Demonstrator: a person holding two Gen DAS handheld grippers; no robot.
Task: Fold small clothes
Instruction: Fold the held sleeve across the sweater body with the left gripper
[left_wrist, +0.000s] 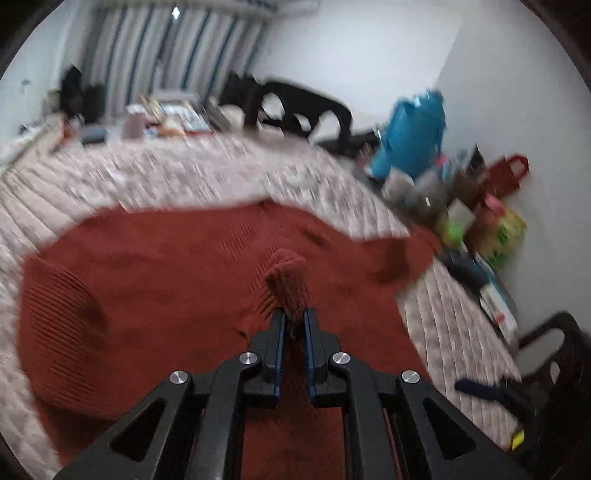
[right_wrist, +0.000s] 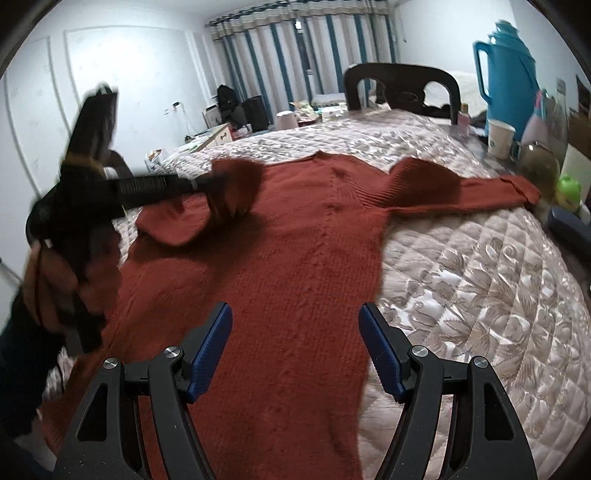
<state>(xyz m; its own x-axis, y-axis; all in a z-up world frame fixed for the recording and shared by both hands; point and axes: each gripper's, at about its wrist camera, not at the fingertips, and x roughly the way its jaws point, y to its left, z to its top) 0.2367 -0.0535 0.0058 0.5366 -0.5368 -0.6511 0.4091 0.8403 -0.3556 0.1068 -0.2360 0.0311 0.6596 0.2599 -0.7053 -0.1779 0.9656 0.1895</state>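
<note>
Lying flat on a quilted beige cover (right_wrist: 461, 258), a rust-red knitted sweater (right_wrist: 295, 258) has its body spread toward the right wrist camera and its collar toward the far side. One sleeve (right_wrist: 480, 188) stretches straight out to the right, its cuff near the clutter at the cover's edge. The other sleeve (right_wrist: 177, 225) is folded in over the body on the left.

The left gripper (left_wrist: 294, 317) has its 2 jaws drawn narrow, pinching the ribbed cuff (left_wrist: 288, 284) of that folded sleeve, which sticks up between the pads. In the right wrist view the same gripper (right_wrist: 218, 181) is blurred, reaching in from the left with a hand (right_wrist: 48, 280) around its handle, and the cuff hangs from its tip above the sweater.

The right gripper (right_wrist: 295, 332) stands with its jaws wide, nothing between the blue pads (right_wrist: 210, 350), over the lower part of the sweater's body.

Behind the cover are a dark chair (right_wrist: 402, 85), a blue flask (right_wrist: 506, 74), a paper cup (right_wrist: 500, 136) and striped curtains (right_wrist: 295, 44).
</note>
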